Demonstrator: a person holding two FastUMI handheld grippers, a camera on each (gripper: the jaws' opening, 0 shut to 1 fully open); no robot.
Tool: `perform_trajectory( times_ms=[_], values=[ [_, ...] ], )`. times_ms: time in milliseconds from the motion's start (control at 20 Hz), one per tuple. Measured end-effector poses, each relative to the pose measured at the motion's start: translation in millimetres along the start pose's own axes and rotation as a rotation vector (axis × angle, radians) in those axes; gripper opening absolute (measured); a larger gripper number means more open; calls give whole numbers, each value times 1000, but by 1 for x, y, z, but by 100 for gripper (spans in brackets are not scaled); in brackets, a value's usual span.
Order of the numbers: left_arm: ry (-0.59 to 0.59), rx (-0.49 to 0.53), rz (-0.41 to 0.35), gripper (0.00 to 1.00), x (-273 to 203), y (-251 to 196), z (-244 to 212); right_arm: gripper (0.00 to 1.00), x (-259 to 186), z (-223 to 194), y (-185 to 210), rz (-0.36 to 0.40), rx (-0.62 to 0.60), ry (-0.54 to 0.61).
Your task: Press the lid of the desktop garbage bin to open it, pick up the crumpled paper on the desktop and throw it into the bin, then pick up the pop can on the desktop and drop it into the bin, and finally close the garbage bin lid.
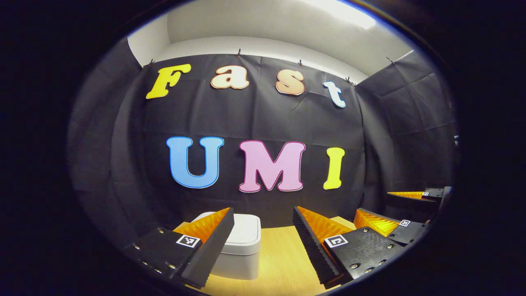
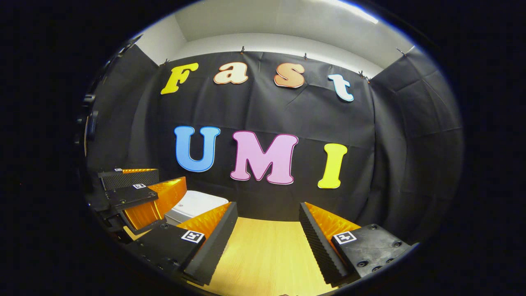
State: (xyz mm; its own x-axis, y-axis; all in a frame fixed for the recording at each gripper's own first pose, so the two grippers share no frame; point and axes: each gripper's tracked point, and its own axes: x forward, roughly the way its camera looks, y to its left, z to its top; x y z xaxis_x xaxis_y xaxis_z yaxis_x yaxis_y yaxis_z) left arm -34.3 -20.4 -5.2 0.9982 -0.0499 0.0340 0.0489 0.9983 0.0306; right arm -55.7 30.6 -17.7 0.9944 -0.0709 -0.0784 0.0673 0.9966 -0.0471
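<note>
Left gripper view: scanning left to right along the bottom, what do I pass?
Left gripper's near finger → white bin, lid down, partly behind that finger → bare wooden desktop → left gripper's other finger → right gripper at the far right edge, fingers apart.

- In the left gripper view, the left gripper's (image 1: 263, 242) near finger covers the left side of the garbage bin (image 1: 242, 246).
- In the right gripper view, the bin's front and base sit behind the right gripper's (image 2: 267, 242) finger and the left gripper.
- The right gripper's body is cut off at the left gripper view's right edge.
</note>
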Motion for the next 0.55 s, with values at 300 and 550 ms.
perform_trajectory(
  times_ms=[300, 550],
  values=[
    [-3, 9, 7, 95, 0, 11, 1, 97, 2, -4, 10, 24, 0, 25],
    [-12, 1, 3, 94, 5, 18, 1, 98, 11, 3, 18, 26, -5, 0]
  ],
)
